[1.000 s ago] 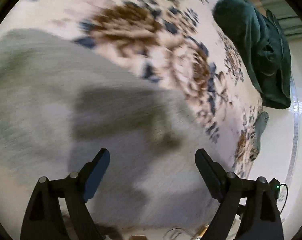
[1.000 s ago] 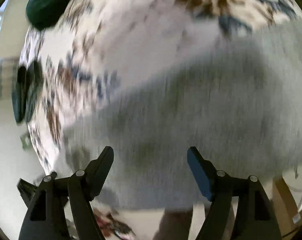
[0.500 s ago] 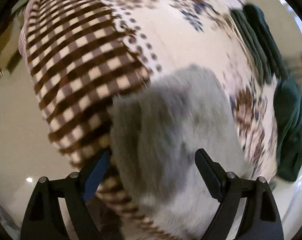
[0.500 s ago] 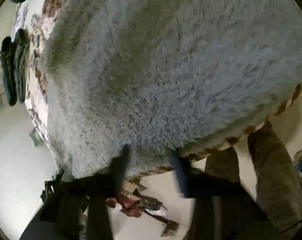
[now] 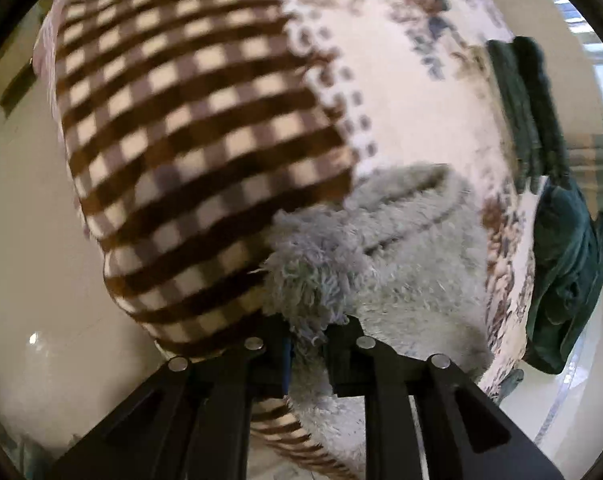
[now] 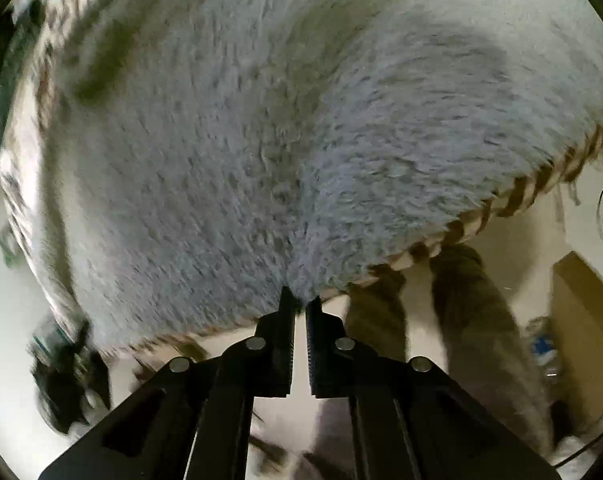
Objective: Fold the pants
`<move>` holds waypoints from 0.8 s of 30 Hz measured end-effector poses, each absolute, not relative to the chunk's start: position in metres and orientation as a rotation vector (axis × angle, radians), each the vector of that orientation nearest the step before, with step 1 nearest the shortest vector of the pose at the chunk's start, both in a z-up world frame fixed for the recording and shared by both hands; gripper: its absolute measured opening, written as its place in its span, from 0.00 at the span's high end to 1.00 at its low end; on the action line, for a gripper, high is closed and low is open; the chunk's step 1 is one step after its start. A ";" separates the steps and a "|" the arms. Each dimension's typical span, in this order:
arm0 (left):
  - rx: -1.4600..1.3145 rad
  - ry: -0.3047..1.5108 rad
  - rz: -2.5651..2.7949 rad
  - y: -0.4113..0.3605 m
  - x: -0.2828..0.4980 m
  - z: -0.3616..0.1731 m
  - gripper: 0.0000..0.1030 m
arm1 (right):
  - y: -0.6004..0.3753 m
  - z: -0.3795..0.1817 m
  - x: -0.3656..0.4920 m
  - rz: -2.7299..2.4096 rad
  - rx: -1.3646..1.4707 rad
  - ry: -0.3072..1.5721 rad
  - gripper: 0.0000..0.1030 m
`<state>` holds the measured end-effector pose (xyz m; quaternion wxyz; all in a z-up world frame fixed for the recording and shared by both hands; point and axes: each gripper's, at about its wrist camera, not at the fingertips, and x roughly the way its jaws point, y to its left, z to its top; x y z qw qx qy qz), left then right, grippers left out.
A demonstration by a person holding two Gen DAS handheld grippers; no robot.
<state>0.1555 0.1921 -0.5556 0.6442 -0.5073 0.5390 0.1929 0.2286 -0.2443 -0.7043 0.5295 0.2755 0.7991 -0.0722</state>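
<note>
My left fingers [image 5: 307, 344] pinch a thick tuft of the fleece pants [image 5: 401, 264] at their near edge; my right fingers [image 6: 300, 308] are pressed nearly together on the same pants' hem [image 6: 301, 288]; the pants lie on the bed, over the checked blanket [image 5: 189, 152] and the floral cover [image 5: 401, 92]; soft, plush, bulky, probably light; I judge edges and corners the best holds; dark green clothes [image 5: 565, 272] sit beyond.

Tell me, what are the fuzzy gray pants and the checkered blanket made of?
The gray pants look like shaggy fleece, matte, with long curly tufts sticking out. The checkered blanket seems a softer, shorter plush, brown and cream; blur hides its weave.
</note>
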 end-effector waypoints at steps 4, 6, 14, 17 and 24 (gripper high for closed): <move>-0.988 1.274 0.484 0.189 0.155 -0.524 0.33 | -0.223 -0.672 0.261 -0.037 0.519 1.898 0.43; -0.861 1.274 0.503 0.183 0.154 -0.502 0.26 | -0.213 -0.651 0.282 0.027 0.450 1.847 0.37; -0.583 1.276 0.455 0.145 0.183 -0.475 0.26 | -0.139 -0.654 0.406 0.183 -0.116 1.650 0.37; -0.553 1.300 0.414 0.132 0.200 -0.493 0.26 | -0.117 -0.678 0.428 0.218 -0.365 1.618 0.68; -0.545 1.407 0.408 0.128 0.211 -0.545 0.26 | -0.155 -0.681 0.470 0.134 -0.152 1.619 0.89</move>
